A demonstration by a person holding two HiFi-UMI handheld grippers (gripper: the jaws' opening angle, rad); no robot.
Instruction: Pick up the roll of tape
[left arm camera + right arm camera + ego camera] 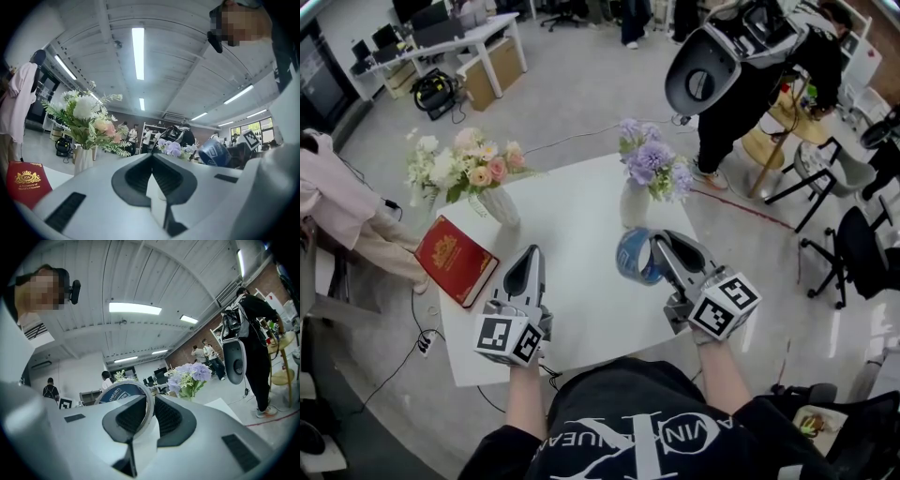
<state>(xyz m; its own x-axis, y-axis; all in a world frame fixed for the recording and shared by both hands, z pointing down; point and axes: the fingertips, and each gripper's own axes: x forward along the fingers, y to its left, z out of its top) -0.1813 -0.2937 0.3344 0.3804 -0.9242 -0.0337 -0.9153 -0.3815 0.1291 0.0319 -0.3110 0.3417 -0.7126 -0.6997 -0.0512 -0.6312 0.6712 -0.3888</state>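
Red book [455, 260] lies at the left edge of the white worktop [581, 225], beside a pink bouquet [467, 169]. The left gripper [530, 253] hovers closed and empty. Further right, the right gripper [656, 242] clamps the wall of the blue roll of tape [630, 259], apparently held clear of the worktop near the purple flower vase [634, 204]. With such a thin hold the roll could twist loose, or a careless swing could topple that vase.

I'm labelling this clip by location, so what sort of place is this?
Probably an open-plan office or lab workspace. There are desks with monitors at the far side, office chairs near the white table, and long strip lights on the ceiling.
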